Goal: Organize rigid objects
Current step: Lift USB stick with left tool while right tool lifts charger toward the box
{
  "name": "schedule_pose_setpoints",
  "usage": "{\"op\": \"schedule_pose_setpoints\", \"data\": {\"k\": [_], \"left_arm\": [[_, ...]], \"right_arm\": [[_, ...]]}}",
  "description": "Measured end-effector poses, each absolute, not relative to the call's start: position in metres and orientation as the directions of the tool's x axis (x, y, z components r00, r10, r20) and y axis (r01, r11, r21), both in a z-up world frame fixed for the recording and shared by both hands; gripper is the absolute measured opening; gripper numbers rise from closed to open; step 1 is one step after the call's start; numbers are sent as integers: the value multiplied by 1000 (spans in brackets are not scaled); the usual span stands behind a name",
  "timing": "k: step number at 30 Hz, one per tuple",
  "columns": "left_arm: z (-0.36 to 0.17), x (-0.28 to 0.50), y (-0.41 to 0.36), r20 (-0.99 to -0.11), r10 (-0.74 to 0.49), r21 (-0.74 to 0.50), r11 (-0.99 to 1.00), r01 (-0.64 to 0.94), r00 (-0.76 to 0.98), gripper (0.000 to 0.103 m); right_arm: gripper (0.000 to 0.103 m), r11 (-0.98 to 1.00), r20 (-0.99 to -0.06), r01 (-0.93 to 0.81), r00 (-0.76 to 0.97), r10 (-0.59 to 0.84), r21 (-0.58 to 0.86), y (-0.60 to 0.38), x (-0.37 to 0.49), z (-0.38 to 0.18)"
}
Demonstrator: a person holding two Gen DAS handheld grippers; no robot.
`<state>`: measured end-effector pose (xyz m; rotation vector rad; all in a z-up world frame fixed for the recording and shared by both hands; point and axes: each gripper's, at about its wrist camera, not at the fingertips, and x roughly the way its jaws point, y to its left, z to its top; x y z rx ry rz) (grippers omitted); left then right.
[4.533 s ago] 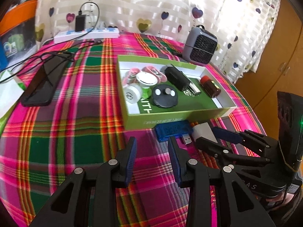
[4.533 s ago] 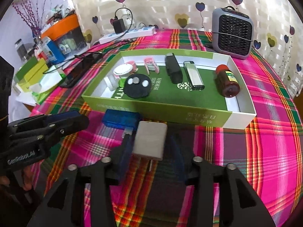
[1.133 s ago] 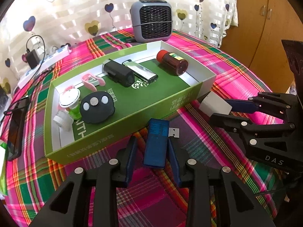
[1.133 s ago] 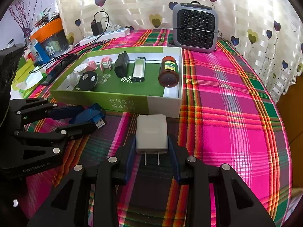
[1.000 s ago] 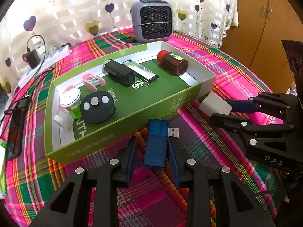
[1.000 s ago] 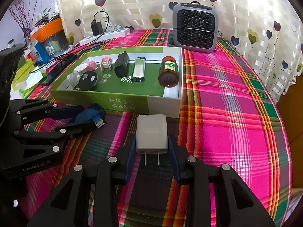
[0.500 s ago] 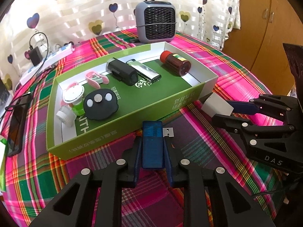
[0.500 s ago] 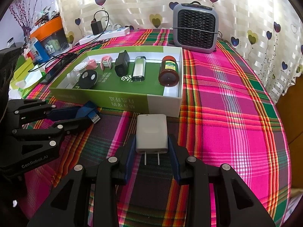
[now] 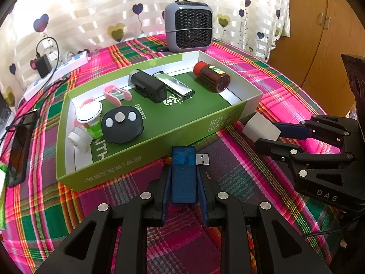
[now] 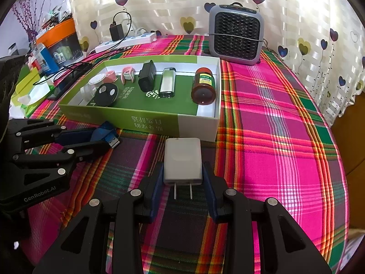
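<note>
On the plaid worktop [image 10: 273,118], just in front of the green box [image 9: 146,159], both grippers sit low and close together. My left gripper [image 9: 184,178] is clamped on the blue USB device [image 9: 183,173], pads pressed against its long sides, its metal plug pointing toward the right gripper. My right gripper [image 10: 183,178] is closed on the white charger [image 10: 183,162], prongs facing the camera. The box holds a brown bottle [image 10: 203,89], a silver lighter [image 10: 167,83], a black block [image 10: 147,75] and a black round remote [image 10: 106,94]. A grey heater [image 10: 236,34] stands at the worktop's far edge.
</note>
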<state>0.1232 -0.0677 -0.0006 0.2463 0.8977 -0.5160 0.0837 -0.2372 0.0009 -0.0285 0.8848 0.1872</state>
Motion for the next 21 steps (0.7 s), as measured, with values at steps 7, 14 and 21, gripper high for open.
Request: {"op": "schedule_pose_setpoints", "data": {"k": [7,14,21], "left_arm": [[0,122,-66,-794,-339,-32,852,523,504,21],[1,119,-65,-790,-346,-41,854,519,507,21],[10,109,-64,-775,-364,-54,853,519,517,21]], "right_arm": [[35,983,-771,-178,620,144,41,-236,83,1],[35,984,-765,-169,628,143,45,-237,81,4],[35,984,-748,-168,645,156,61,-237,75,12]]}}
